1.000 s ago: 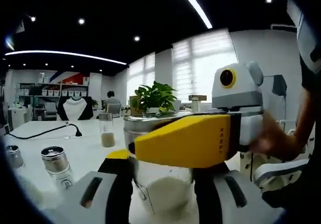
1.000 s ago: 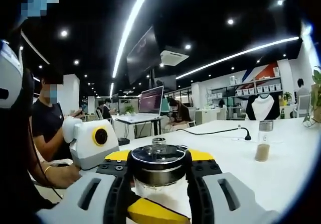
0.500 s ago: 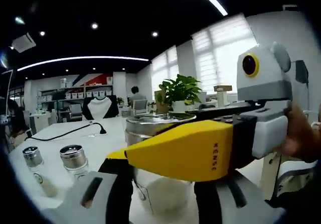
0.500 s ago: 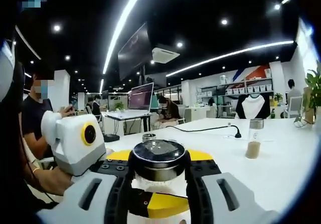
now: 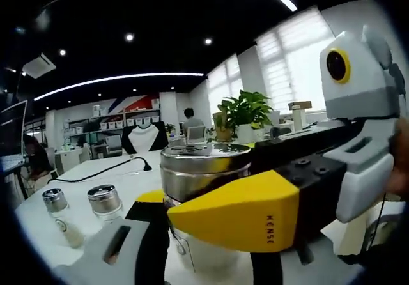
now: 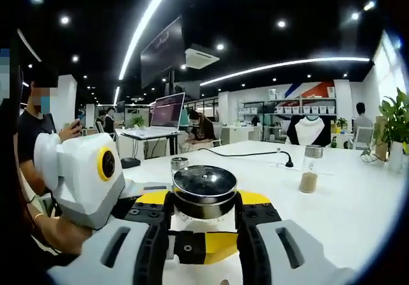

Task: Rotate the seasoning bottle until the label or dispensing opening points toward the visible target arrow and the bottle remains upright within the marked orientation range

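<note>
The seasoning bottle (image 5: 204, 170) stands upright, a glass jar of white grains under a wide metal lid (image 6: 204, 184). My left gripper (image 5: 208, 250) is shut on its glass body, low in the left gripper view. My right gripper (image 5: 192, 192) reaches in from the right there, its yellow finger (image 5: 243, 215) across the front of the jar just under the lid. In the right gripper view my right gripper (image 6: 204, 209) is shut on the lid, and the left gripper (image 6: 206, 250) shows beneath it. No arrow mark shows.
Two small metal-capped shakers (image 5: 105, 202) stand on the white table (image 5: 83, 176) to the left. A tall glass bottle with brown seasoning (image 6: 310, 170) and a small shaker (image 6: 179, 165) stand further off. A black cable (image 6: 255, 152), a potted plant (image 5: 246, 109) and seated people (image 6: 38, 138) lie beyond.
Both views have swung round the bottle, so the background has shifted. The right gripper now sits larger and more tilted in the left gripper view. Both grips hold as before.
</note>
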Demonstrator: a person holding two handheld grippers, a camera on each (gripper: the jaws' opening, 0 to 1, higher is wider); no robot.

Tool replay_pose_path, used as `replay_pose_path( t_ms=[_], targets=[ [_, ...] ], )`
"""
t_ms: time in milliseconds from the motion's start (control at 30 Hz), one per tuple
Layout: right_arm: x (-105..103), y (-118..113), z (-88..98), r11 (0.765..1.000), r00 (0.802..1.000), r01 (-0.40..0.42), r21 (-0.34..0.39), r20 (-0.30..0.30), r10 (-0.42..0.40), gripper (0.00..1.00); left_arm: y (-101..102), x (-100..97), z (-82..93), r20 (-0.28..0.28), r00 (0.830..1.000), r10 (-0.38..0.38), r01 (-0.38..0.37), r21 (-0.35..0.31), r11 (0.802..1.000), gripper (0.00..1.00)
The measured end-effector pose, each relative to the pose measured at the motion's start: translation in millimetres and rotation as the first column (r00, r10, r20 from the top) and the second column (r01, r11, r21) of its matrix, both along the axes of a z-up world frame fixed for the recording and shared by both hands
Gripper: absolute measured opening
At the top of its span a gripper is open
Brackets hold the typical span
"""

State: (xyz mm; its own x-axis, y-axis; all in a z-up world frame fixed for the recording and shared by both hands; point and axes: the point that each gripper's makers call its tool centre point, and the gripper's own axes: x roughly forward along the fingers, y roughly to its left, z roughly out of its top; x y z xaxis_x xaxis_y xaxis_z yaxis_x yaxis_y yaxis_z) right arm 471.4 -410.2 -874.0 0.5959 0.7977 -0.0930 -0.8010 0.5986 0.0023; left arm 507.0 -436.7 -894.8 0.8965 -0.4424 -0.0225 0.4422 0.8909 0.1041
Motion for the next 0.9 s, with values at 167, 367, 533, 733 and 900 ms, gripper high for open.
replay_pose_path(
  t_ms=[167, 367, 533, 733, 900],
  targets=[
    [1.7, 2.8, -5.8, 1.000, 1.000, -0.005, -0.003, -0.028, 0.005, 0.39, 1.9, 1.6, -8.7, -0.040, 0.999, 0.015, -0.016, -0.038, 0.999, 0.48],
    [6.6, 4.8, -7.9, 1.000, 0.999, -0.019, -0.017, -0.032, 0.018, 0.36, 7.3, 3.1, -10.9, -0.051, 0.998, 0.035, -0.036, -0.024, 0.999, 0.48],
    [5.3, 5.7, -5.3, 0.999, 0.999, -0.039, -0.006, -0.019, 0.039, 0.36, 9.0, 3.1, -9.6, -0.052, 0.998, 0.030, -0.032, -0.027, 0.999, 0.48],
    [5.0, 2.1, -7.1, 0.997, 0.996, -0.072, 0.020, -0.042, 0.073, 0.36, 6.1, 1.1, -10.8, -0.057, 0.998, -0.017, 0.015, -0.026, 1.000, 0.48],
    [4.4, 1.1, -7.8, 0.994, 0.994, -0.108, 0.032, -0.030, 0.109, 0.35, 5.2, -1.1, -9.6, -0.061, 0.997, -0.052, 0.051, -0.027, 0.998, 0.47]
  ],
)
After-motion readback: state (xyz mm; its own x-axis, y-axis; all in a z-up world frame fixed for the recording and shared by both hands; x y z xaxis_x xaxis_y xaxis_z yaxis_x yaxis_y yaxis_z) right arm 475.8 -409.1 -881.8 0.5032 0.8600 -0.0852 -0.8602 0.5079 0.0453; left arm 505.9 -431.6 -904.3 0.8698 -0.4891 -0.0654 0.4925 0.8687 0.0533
